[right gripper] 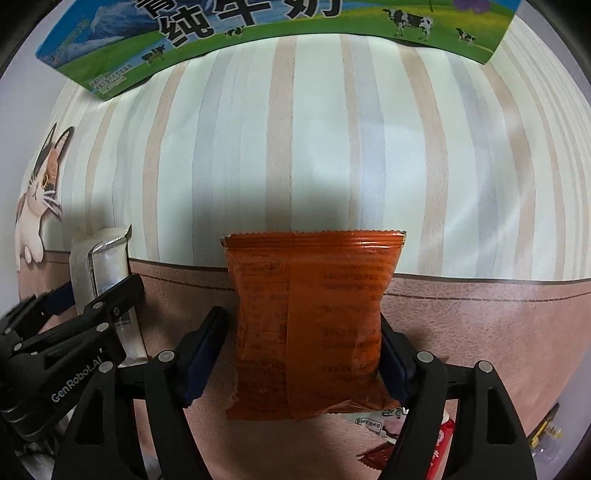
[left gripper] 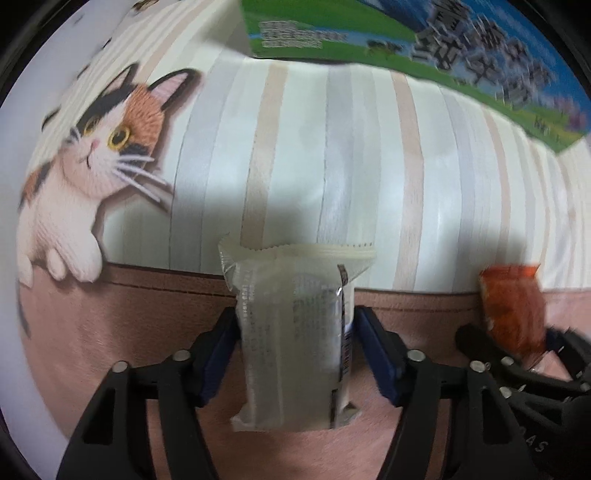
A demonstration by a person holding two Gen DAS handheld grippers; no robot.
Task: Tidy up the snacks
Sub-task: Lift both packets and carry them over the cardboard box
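Observation:
A pale cream snack packet (left gripper: 291, 332) sits lengthwise between the fingers of my left gripper (left gripper: 295, 317), and both blue pads press its sides. An orange snack packet (right gripper: 306, 325) is held the same way by my right gripper (right gripper: 304, 321), seam side toward the camera. Both grippers point down at the cloth-covered table. They hang side by side: the right gripper (left gripper: 513, 332) with the orange packet (left gripper: 513, 306) shows at the right edge of the left wrist view. The left gripper (right gripper: 92, 291) with the cream packet (right gripper: 99, 266) shows at the left of the right wrist view.
A striped tablecloth (right gripper: 332, 147) with a pink band and a printed cat (left gripper: 96, 147) covers the table. A blue-and-green milk carton (right gripper: 258, 26) lies at the far edge. Red snack packets (right gripper: 380, 454) lie under the right gripper, near a small yellow item (right gripper: 546, 432).

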